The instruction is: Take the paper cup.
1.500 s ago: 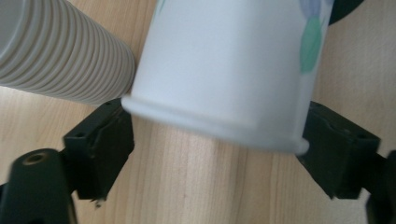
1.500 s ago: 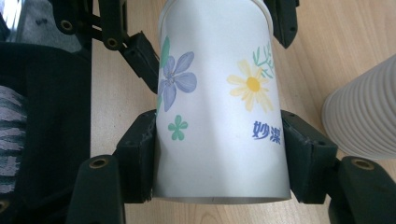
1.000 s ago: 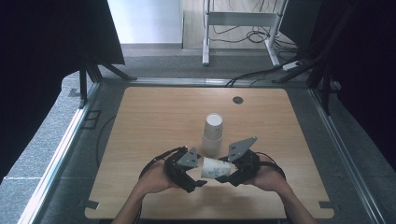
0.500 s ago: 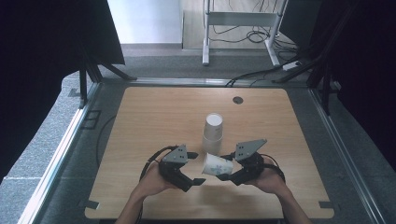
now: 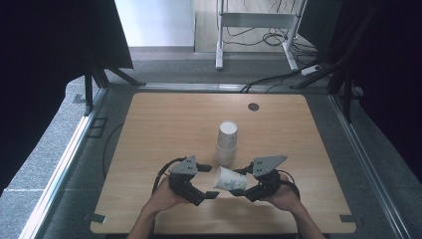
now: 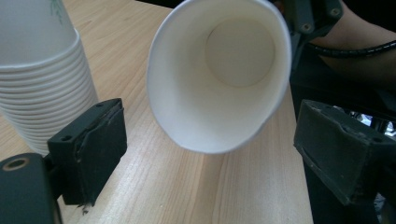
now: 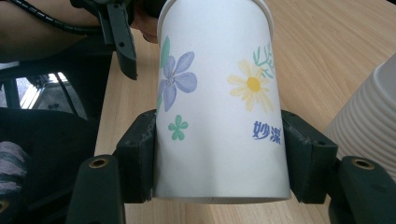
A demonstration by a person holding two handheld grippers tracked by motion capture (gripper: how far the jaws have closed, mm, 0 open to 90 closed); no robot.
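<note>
Having drawn apart, the right gripper [image 5: 247, 185] is clamping its fingers on a cup [image 5: 230, 179], the left gripper's [image 5: 208, 181] fingers gaping, at the stack's [image 5: 227, 143] 6 o'clock.

Grey carpet [image 5: 59, 149] is surrounding the wooden table [image 5: 164, 124], black curtains [image 5: 45, 55] are hanging at both sides, and cables [image 5: 271, 37] are lying beneath a white-legged desk [image 5: 254, 20].
</note>
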